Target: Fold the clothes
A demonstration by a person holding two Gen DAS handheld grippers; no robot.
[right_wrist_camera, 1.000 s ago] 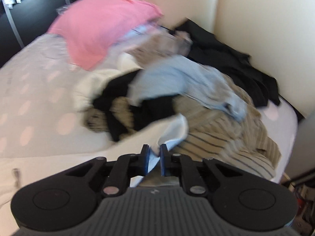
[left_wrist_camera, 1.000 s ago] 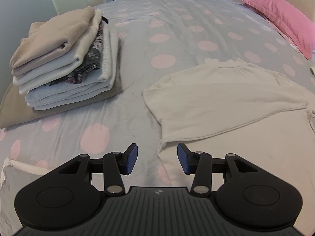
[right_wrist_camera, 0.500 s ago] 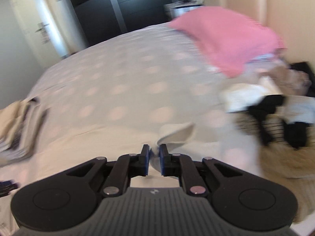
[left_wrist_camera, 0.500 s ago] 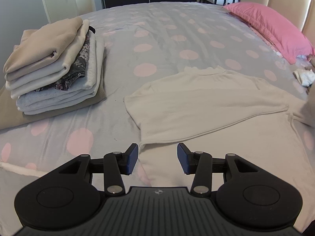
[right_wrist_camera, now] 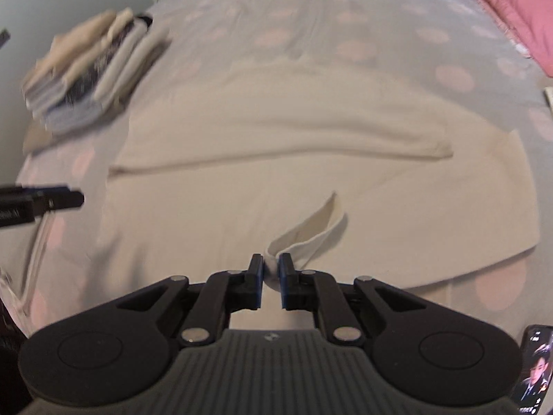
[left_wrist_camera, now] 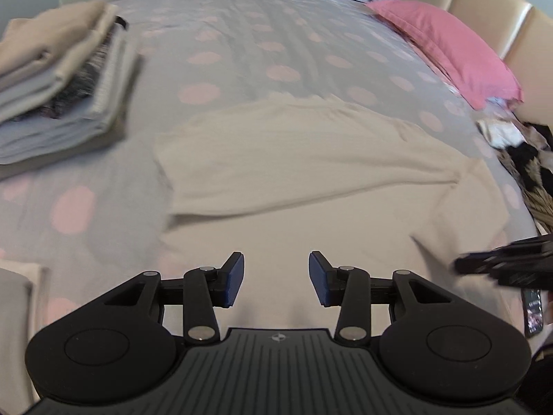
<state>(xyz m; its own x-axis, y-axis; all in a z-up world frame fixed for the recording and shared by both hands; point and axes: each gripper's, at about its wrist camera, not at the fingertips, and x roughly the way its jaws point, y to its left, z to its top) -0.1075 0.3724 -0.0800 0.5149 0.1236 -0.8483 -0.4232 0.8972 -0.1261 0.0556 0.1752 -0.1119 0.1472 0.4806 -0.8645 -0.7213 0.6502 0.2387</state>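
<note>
A cream long-sleeved top [left_wrist_camera: 293,145] lies spread on the spotted grey bedcover, one sleeve folded across its chest. My left gripper [left_wrist_camera: 276,278] hovers over the top's lower body; its jaws are closing and nothing is between them. In the right wrist view, my right gripper [right_wrist_camera: 271,276] is shut on the cuff of the other sleeve [right_wrist_camera: 311,228], which loops up from the top [right_wrist_camera: 276,131]. The right gripper's blurred tip [left_wrist_camera: 501,266] shows at the right edge of the left wrist view. The left gripper's tip [right_wrist_camera: 52,202] shows at the left of the right wrist view.
A stack of folded clothes [left_wrist_camera: 58,79] sits at the far left of the bed. A pink pillow [left_wrist_camera: 449,48] lies against the cream headboard [left_wrist_camera: 484,7]. Unfolded clothes [left_wrist_camera: 525,159] are heaped at the right edge. A lit phone [right_wrist_camera: 532,370] lies at the near right.
My right gripper swung from the heap of unfolded clothes to over the cream top, still shut on the cuff. My left gripper shifted right over the top's body.
</note>
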